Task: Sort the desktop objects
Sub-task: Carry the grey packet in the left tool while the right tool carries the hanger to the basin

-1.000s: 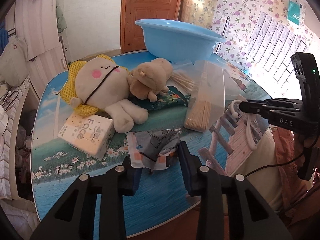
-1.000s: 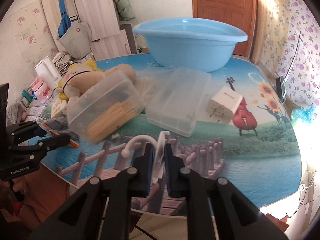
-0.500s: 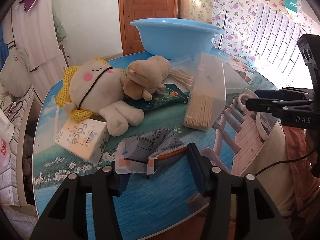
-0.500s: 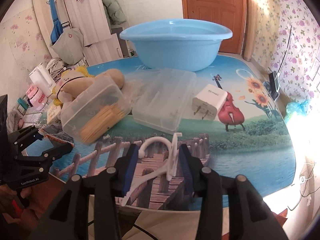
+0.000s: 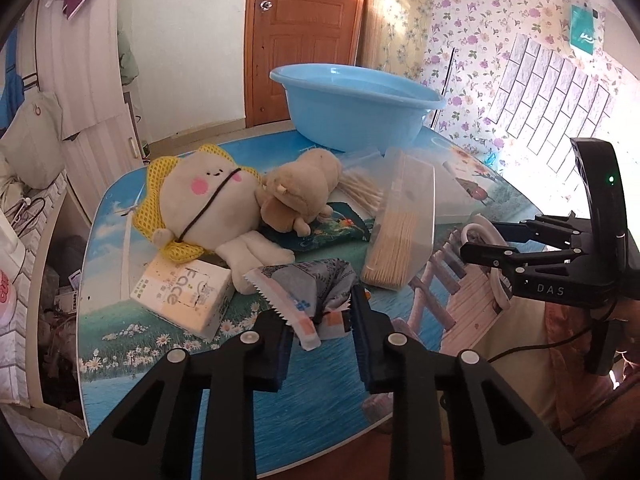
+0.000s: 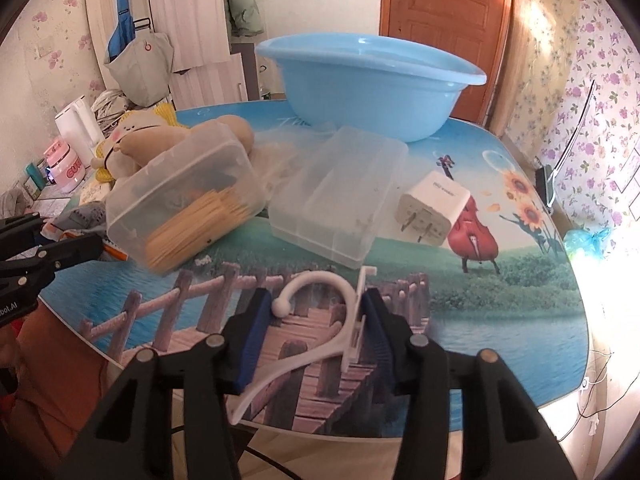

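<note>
Positioning both grippers at the near edge of the surface [image 6: 500,312], I have each one lined up on a separate item so that either can be taken next. The left gripper [image 5: 320,320] has its fingers spread, not clamped, straddling a crumpled wrapper [image 5: 308,292] that lies flat beside the tissue box [image 5: 184,300]; I cannot tell whether the pads touch it. The right gripper [image 6: 316,320] is likewise open, its fingers to either side of the white hanger [image 6: 316,316], whose hook curls between them while its arm trails back off the surface edge. The right finger appears to sit against the hanger's upright stem. The blue basin [image 6: 368,80] stands at the far side, and I judge it the likely destination for sorted items. Between it and the grippers lie the stick box [image 6: 188,200], the clear lid [image 6: 340,200], the charger [image 6: 432,208] and two plush toys [image 5: 208,200].
</note>
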### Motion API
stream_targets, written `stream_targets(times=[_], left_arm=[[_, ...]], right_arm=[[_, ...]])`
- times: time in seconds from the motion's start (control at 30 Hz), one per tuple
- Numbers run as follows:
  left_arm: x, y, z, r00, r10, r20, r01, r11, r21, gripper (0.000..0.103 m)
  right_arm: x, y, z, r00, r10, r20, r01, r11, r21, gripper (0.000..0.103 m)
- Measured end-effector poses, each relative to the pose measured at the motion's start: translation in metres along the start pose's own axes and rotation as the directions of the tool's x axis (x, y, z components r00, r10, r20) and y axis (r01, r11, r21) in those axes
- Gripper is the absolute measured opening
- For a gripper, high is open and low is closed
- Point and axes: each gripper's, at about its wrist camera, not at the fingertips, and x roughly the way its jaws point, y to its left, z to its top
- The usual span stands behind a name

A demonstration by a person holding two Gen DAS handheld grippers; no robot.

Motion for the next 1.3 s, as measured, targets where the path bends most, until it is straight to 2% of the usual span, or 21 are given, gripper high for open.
stream_targets(times=[0.1,0.3,0.63,0.77,0.93,1.13,1.3], left_arm=[[-0.012,0.000,0.006,0.999,0.002,0.033,-0.002,1.000,-0.003,0.025],[-0.032,0.000,0.025,0.995,0.000,0.097,0.000,1.000,-0.002,0.025],[-0.025,-0.004,0.070,0.989,-0.021,0.146,0.020,1.000,0.008,0.025],[-0.014,-0.011,0.090,0.986,-0.054,0.155,0.054,0.999,0.009,0.025],[0.003,-0.015,0.109,0.987,-0.064,0.148,0.062,0.998,0.017,0.025],[0.022,-0.021,0.132,0.986,-0.082,0.143,0.079,0.996,0.028,0.025],[0.040,-0.027,0.152,0.985,-0.098,0.142,0.094,0.995,0.035,0.025]], right_arm=[[-0.010,-0.007,0.000,0.999,0.036,0.040,-0.037,0.999,0.034,0.046],[-0.040,-0.015,0.011,0.987,0.056,0.149,-0.063,0.997,0.047,0.046],[-0.062,-0.020,0.061,0.959,0.065,0.276,-0.072,0.997,0.014,0.046],[-0.061,-0.026,0.083,0.951,0.077,0.299,-0.080,0.997,-0.001,0.046],[-0.048,-0.037,0.114,0.948,0.088,0.306,-0.091,0.996,-0.004,0.046],[-0.026,-0.056,0.152,0.947,0.080,0.312,-0.092,0.995,0.026,0.046],[-0.006,-0.064,0.170,0.951,0.077,0.301,-0.095,0.994,0.046,0.047]])
